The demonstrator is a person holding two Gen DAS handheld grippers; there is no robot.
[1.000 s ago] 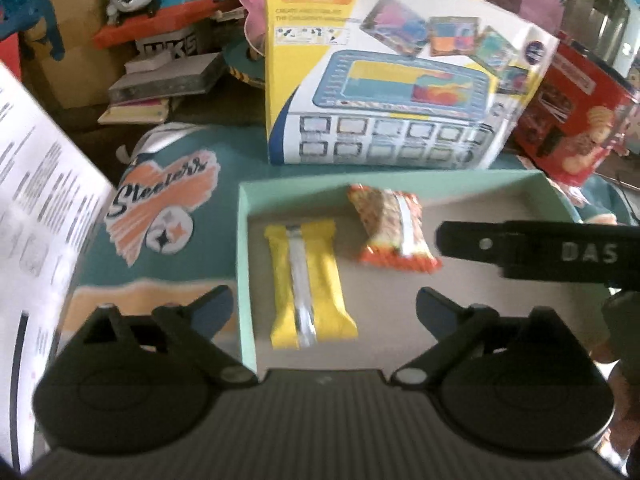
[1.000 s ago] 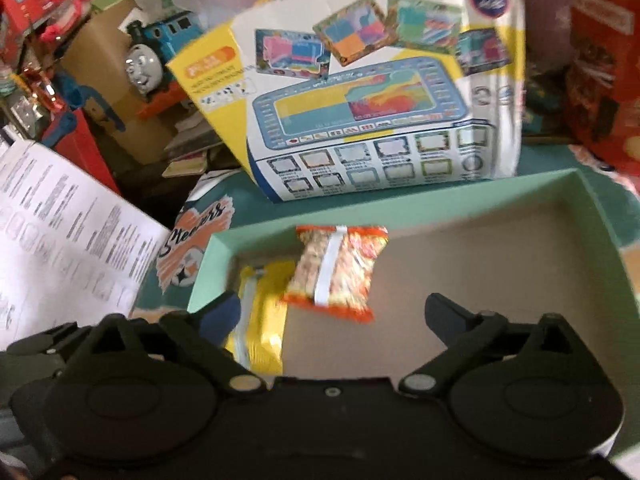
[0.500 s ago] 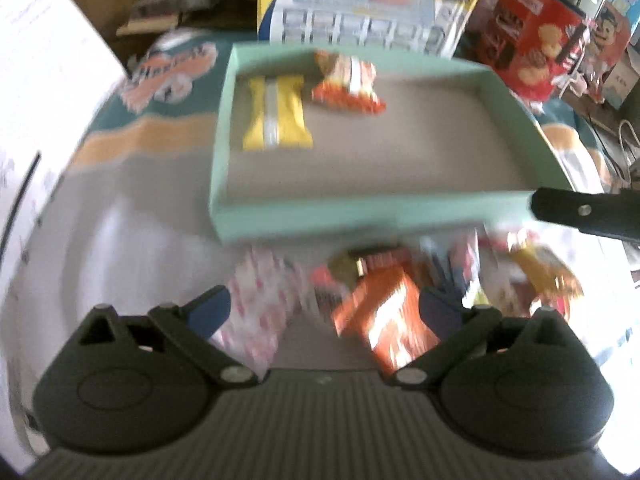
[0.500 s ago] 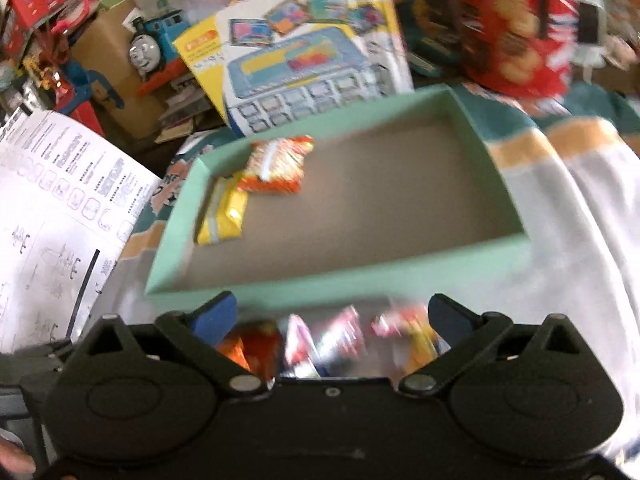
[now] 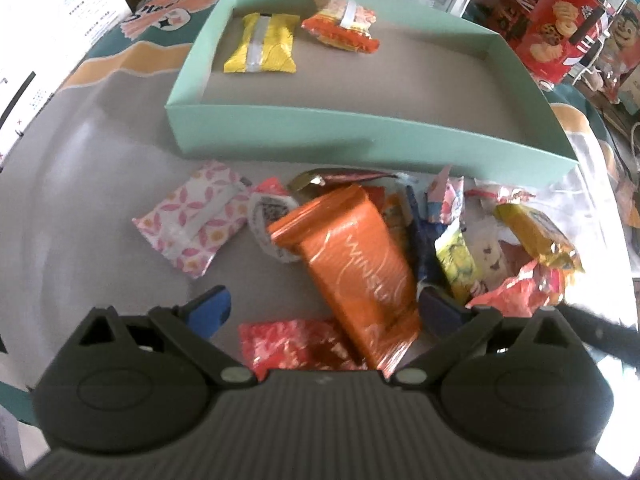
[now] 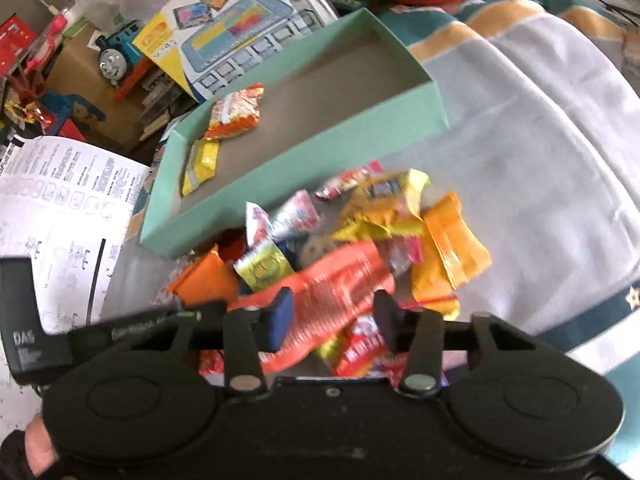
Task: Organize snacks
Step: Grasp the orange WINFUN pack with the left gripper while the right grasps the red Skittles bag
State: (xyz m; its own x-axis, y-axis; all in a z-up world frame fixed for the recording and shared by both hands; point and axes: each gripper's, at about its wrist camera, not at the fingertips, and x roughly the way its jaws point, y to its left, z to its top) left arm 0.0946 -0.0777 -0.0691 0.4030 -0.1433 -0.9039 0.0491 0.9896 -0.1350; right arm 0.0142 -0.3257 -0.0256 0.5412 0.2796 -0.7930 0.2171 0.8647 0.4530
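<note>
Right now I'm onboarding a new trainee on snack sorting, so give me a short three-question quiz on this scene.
1. True or false: the shallow mint-green cardboard box already holds two snack packets.
2. Multiple choice: the long glossy orange foil packet lies A) inside the box, B) in the loose pile in front of the box, C) on the white printed sheet.
3. Fill in: the left gripper has its jaws ____.

Key
1. True: a yellow packet with a silver stripe and an orange crinkled packet.
2. B.
3. Open. The right gripper is closing over a red-orange wrapper; whether its pads press on it yet is unclear.
</note>
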